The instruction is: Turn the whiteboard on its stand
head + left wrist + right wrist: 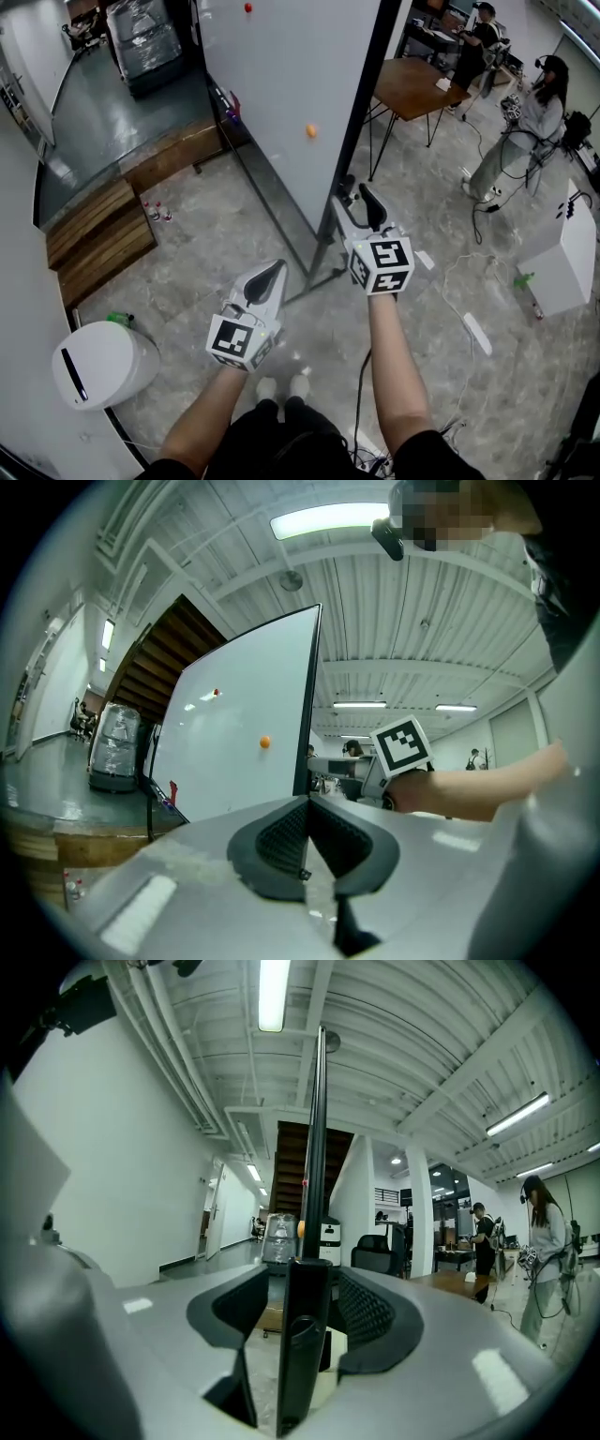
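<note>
The whiteboard point(281, 94) stands on its black stand point(323, 253), turned edge-on toward me, with an orange magnet point(310, 130) and a red magnet point(247, 7) on its face. My right gripper point(362, 201) is at the board's black side frame. In the right gripper view that frame point(314, 1147) runs up between the jaws of the right gripper point(305, 1283), with gaps on both sides, so the gripper is open around it. My left gripper point(266, 280) hangs lower and to the left, clear of the board, shut on nothing. The left gripper view shows the left gripper point(307, 803) with pads together and the board point(244, 742) beyond.
A white rounded machine point(98, 361) stands at the lower left, wooden steps point(94, 234) behind it. A wooden table point(417, 84) and two people point(530, 127) are at the right, with a white cabinet point(562, 253), floor cables and a power strip point(476, 333).
</note>
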A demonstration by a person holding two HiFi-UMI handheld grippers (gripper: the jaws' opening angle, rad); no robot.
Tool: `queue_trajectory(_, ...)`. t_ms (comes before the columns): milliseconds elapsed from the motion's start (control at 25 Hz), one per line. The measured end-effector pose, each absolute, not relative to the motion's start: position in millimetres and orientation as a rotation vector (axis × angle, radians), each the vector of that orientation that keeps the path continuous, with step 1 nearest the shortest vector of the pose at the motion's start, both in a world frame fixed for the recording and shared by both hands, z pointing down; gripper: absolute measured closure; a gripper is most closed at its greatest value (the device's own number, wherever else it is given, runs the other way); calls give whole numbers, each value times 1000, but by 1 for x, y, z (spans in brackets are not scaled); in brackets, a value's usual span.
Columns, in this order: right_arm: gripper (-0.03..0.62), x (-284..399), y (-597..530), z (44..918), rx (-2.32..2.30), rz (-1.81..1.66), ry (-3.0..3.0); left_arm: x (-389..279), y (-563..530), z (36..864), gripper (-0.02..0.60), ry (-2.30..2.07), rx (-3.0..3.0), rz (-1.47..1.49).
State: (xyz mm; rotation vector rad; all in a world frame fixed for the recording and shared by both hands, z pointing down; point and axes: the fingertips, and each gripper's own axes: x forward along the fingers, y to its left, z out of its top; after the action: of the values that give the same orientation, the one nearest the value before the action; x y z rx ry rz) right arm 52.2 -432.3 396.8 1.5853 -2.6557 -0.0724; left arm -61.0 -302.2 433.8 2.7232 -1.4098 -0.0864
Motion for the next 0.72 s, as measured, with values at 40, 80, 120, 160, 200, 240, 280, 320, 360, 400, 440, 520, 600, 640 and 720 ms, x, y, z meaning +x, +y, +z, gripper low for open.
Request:
queue_trajectory(40, 360, 51, -438, 399, 1573, -71, -2653, -58, -306, 434, 578, -1413, 2723, -79)
queue_trajectory(80, 351, 49, -444, 401, 1561, -69, -2649, -55, -310, 435, 578, -1412, 2723, -74)
queue_trajectory(120, 340, 47, -449, 403, 1549, -67, -2646, -52, -312, 435, 578, -1412, 2725, -69)
queue_trajectory(160, 332, 45, -453, 405, 1539, -62, -2643, -50, -315, 435, 578, -1412, 2725, -66)
queue_trajectory(200, 323, 43, -457, 407, 1529, -55, -2643, -49, -317, 435, 578, -1415, 2724, -66)
queue_trajectory(240, 309, 41, -459, 409, 1521, -47, -2643, -48, -319, 435, 578, -1420, 2720, -68)
queue_trajectory(280, 301, 39, -462, 411, 1514, -41, -2644, -47, -320, 437, 578, -1425, 2715, -70)
queue_trajectory(320, 299, 38, -464, 413, 1508, -36, -2643, -46, -321, 438, 578, -1428, 2709, -72)
queue_trajectory(360, 299, 37, -466, 414, 1503, -32, -2643, -45, -322, 439, 578, -1430, 2707, -73)
queue_trajectory(400, 299, 36, -468, 415, 1498, -28, -2643, -44, -322, 440, 578, -1429, 2705, -73)
queue_trajectory(440, 299, 35, -470, 416, 1491, -25, -2643, -42, -322, 440, 578, -1425, 2704, -68)
queue_trajectory(520, 299, 32, -473, 416, 1470, -24, -2643, -39, -320, 443, 578, -1417, 2707, -54)
queue_trajectory(600, 299, 31, -476, 418, 1451, -15, -2649, -37, -318, 447, 578, -1416, 2720, -47)
queue_trajectory(640, 299, 31, -478, 418, 1444, -9, -2653, -37, -318, 448, 578, -1418, 2723, -44)
queue_trajectory(720, 300, 32, -480, 417, 1444, -7, -2656, -37, -318, 448, 578, -1427, 2717, -39)
